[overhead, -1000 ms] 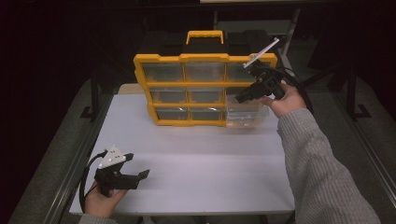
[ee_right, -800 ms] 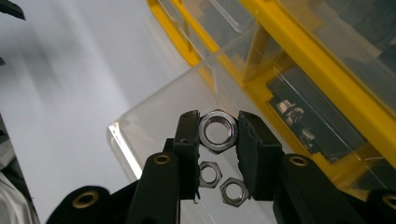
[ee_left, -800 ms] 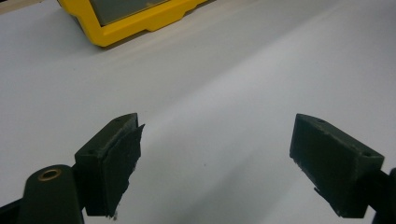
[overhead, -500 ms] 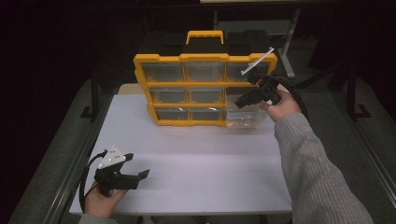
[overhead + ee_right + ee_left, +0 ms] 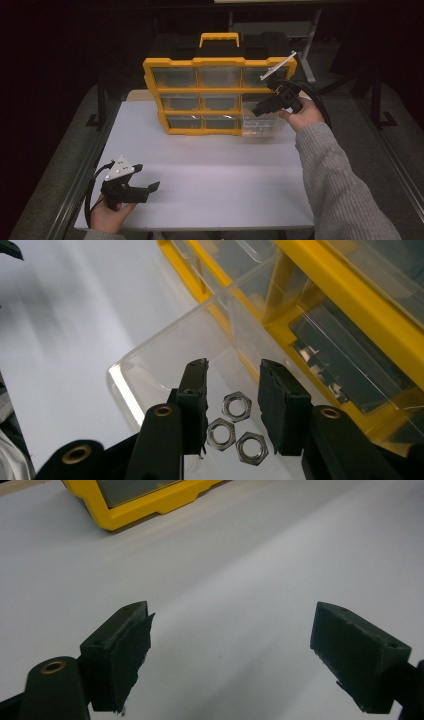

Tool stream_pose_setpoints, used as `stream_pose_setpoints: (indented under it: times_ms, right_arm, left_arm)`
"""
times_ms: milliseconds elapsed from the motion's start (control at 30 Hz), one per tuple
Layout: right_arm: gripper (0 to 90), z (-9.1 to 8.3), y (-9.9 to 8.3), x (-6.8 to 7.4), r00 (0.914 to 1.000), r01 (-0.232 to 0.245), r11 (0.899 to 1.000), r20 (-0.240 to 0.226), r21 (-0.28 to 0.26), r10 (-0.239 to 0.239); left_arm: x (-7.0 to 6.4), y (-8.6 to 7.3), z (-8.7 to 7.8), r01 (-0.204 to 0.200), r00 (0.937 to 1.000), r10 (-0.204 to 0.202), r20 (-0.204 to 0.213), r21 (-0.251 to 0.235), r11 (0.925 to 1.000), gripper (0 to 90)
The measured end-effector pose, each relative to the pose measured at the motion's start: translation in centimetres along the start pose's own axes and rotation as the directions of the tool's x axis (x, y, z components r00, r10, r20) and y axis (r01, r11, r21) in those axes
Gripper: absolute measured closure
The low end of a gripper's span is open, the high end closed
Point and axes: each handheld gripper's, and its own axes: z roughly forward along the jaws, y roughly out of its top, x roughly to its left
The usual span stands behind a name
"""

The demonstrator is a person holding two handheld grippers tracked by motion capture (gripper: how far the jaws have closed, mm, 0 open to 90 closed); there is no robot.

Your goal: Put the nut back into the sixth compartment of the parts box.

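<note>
A yellow organizer (image 5: 220, 62) with clear drawers stands upright at the back of the white table (image 5: 215, 170). Its lower right clear drawer (image 5: 259, 127) is pulled out onto the table. My right gripper (image 5: 257, 109) hovers over that drawer. In the right gripper view its jaws (image 5: 232, 372) stand a little apart with nothing between them, right above three hex nuts (image 5: 236, 405) on the floor of the clear drawer (image 5: 150, 357). My left gripper (image 5: 147, 189) rests low at the table's front left, open wide (image 5: 230, 630) over bare white surface.
The organizer's yellow corner (image 5: 145, 505) lies far ahead of the left gripper. A black-and-yellow carry handle (image 5: 219, 37) tops the organizer. Dark frame rails (image 5: 80, 170) run along both table sides. A grey sleeve (image 5: 340, 185) crosses the right front.
The right gripper has dropped slightly toward the pulled-out drawer. The left gripper has stayed where it was.
</note>
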Motion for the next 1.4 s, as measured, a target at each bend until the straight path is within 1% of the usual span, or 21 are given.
stream_pose_setpoints:
  times_ms: [100,200,367,400,467,700,900,933,1000,1033,1100,1133,1300,1333,1400]
  right_arm:
    - [61.7,-0.6,-0.1,0.4,0.9999,0.015,1.000,0.000,-0.014,-0.015]
    - [60.3,-1.2,-0.3,0.9,0.9999,0.014,1.000,-0.007,-0.025,-0.014]
    - [58.8,-2.3,-0.9,1.5,0.9996,0.024,0.999,-0.010,-0.049,-0.025]
    - [58.7,-2.5,-1.1,1.6,0.9994,0.033,0.998,-0.013,-0.057,-0.034]
    - [57.6,-2.9,-1.4,2.0,0.9996,0.025,0.998,-0.013,-0.064,-0.026]
    - [55.1,-4.0,-2.9,2.7,0.9995,0.026,0.996,-0.014,-0.091,-0.027]
    - [52.0,-4.7,-4.5,3.0,0.9998,0.018,0.993,-0.010,-0.120,-0.020]
    - [51.7,-4.8,-4.8,3.0,0.9999,0.010,0.993,-0.010,-0.121,-0.011]
    - [51.3,-4.9,-5.4,3.0,0.9999,0.006,0.992,-0.008,-0.126,-0.007]
    - [50.8,-4.9,-5.6,2.9,1.0000,0.005,0.992,-0.006,-0.128,-0.005]
    - [50.5,-5.0,-6.2,2.8,1.0000,-0.004,0.991,-0.008,-0.131,0.003]
    - [50.3,-5.1,-6.4,2.8,0.9999,-0.008,0.991,-0.008,-0.134,0.007]
    - [48.2,-5.4,-7.7,2.9,0.9998,-0.018,0.989,0.000,-0.147,0.019]
    - [47.7,-5.5,-8.0,2.9,0.9998,-0.020,0.988,0.001,-0.151,0.021]
    - [46.0,-5.6,-8.5,2.9,0.9996,-0.027,0.988,0.006,-0.155,0.028]
  left_arm:
    - [0.0,0.0,0.0,0.000,1.0000,0.000,0.000,0.001,1.0000,16.0]
    - [0.0,0.0,0.0,-0.002,1.0000,0.002,0.001,0.004,1.0000,16.0]
    - [-0.1,0.0,0.0,0.006,1.0000,-0.006,0.002,0.002,1.0000,16.0]
    - [-0.2,0.0,0.1,0.010,0.9999,-0.010,0.001,-0.002,0.9999,16.0]
    - [-0.1,0.1,0.1,-0.001,1.0000,0.001,-0.001,-0.004,1.0000,16.0]
    - [-0.1,0.1,0.1,-0.002,1.0000,0.002,-0.004,-0.010,1.0000,16.0]
    - [-0.1,0.1,0.1,0.002,1.0000,-0.002,-0.002,-0.014,0.9999,16.0]
    - [-0.1,0.1,0.0,-0.007,1.0000,0.007,-0.004,-0.006,1.0000,16.0]
    - [-0.1,0.1,0.0,-0.007,1.0000,0.007,-0.003,-0.005,1.0000,16.0]
    - [-0.2,0.1,0.1,0.007,1.0000,-0.007,-0.002,-0.016,0.9999,16.0]
    - [-0.1,0.1,0.1,0.006,1.0000,-0.006,-0.003,-0.018,0.9998,16.0]
    - [-0.1,0.1,0.0,-0.004,1.0000,0.004,-0.004,-0.011,0.9999,16.0]
    - [0.0,0.1,0.0,-0.002,1.0000,0.002,-0.005,-0.011,0.9999,16.0]
    - [0.0,0.1,-0.1,-0.014,0.9999,0.014,-0.006,-0.001,0.9999,16.0]
    - [0.0,0.1,-0.1,-0.009,1.0000,0.009,-0.003,-0.006,0.9999,16.0]
